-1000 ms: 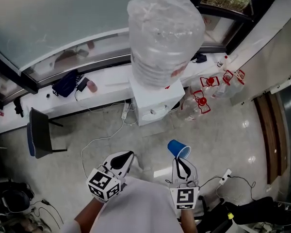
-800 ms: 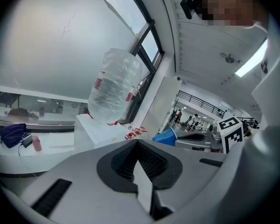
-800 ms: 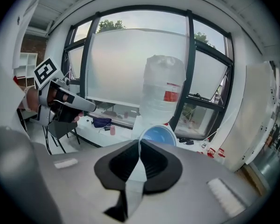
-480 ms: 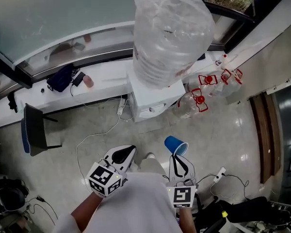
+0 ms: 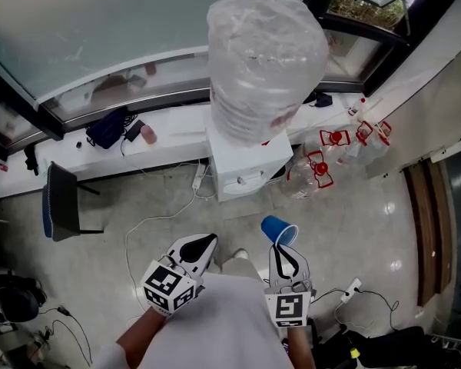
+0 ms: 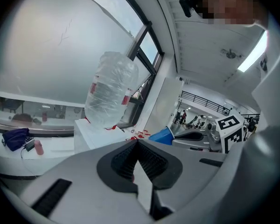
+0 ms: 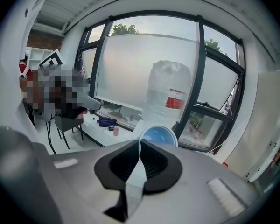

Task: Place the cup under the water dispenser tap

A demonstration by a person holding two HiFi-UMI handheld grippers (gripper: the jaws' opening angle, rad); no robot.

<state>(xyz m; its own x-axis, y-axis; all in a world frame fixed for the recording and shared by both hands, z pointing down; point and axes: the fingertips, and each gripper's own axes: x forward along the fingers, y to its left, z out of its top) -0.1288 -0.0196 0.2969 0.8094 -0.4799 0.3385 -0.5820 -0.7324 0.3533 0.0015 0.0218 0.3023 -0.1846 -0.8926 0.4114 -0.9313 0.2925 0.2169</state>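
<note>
Indoor work premises, office or lab type. Indicators: large frosted windows in dark frames, long white table beneath, water dispenser, spare bottles, chair, cables across glossy tiled floor, strip ceiling light.

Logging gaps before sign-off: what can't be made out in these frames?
Tap: head view, too small on the dispenser front below the bottle; both gripper views, gripper bodies cover it.
Wall of the cup: right gripper view, the right gripper hides all but the mouth.
Bottle label print: too small to read in every view.
</note>
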